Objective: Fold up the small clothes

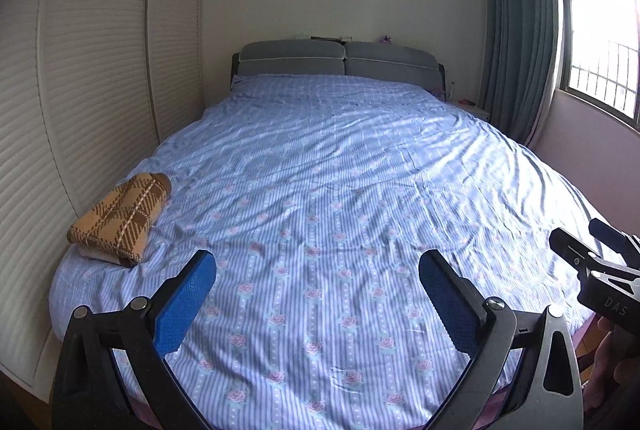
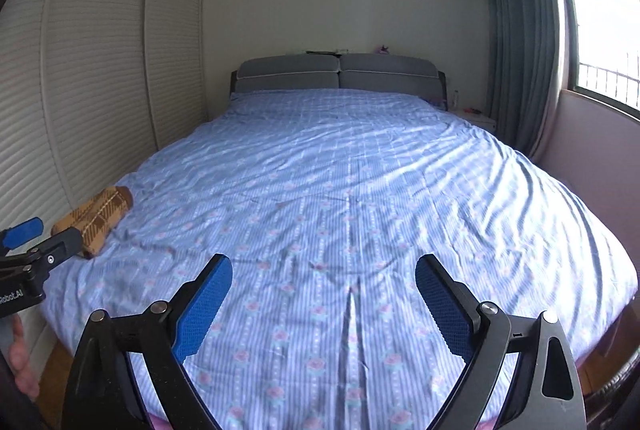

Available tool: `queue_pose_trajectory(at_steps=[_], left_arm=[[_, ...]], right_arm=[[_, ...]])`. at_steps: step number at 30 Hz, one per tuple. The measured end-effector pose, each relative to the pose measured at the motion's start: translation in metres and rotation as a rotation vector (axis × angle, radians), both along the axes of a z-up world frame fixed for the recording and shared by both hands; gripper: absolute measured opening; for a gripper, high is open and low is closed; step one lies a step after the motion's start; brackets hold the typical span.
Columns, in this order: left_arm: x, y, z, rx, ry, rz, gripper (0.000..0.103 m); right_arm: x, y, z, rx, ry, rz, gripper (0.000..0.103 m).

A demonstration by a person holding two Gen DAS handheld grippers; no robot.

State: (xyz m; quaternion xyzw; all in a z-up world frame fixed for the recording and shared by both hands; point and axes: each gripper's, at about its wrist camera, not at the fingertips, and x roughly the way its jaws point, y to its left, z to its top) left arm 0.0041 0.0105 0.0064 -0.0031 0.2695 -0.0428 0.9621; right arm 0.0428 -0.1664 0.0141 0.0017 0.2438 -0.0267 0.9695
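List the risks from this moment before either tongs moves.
1. The folded brown plaid garment sits near the bed's left edge by the louvred wardrobe; a nudge might tip it off.
2. The left tongs and right tongs are open and empty, side by side; they could collide reaching left.
3. The wrinkled blue sheet may get pinched along with cloth.

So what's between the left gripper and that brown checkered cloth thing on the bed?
Only wrinkled blue bedsheet. In the left wrist view nothing else lies between the open left gripper and the folded brown plaid garment.
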Motion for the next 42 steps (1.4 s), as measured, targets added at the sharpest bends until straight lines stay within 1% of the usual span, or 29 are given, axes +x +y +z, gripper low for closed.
queue_pose_trajectory(at_steps=[3,7,13,42], left_arm=[[-0.007,-0.006,-0.003,0.006,-0.001,-0.013,0.103],[-0.014,-0.01,-0.004,0.017,-0.008,-0.018,0.103],[-0.016,-0.011,-0.009,0.032,-0.003,-0.024,0.103],[-0.017,-0.011,-0.016,0.036,0.015,-0.027,0.103]], right_arm=[[-0.009,-0.006,-0.004,0.001,0.003,-0.021,0.094],[-0.019,-0.008,-0.007,-0.022,0.006,-0.032,0.094],[-0.032,-0.011,-0.006,-0.022,0.001,-0.043,0.094],[-0.031,-0.01,-0.006,-0.009,0.002,-0.043,0.094]])
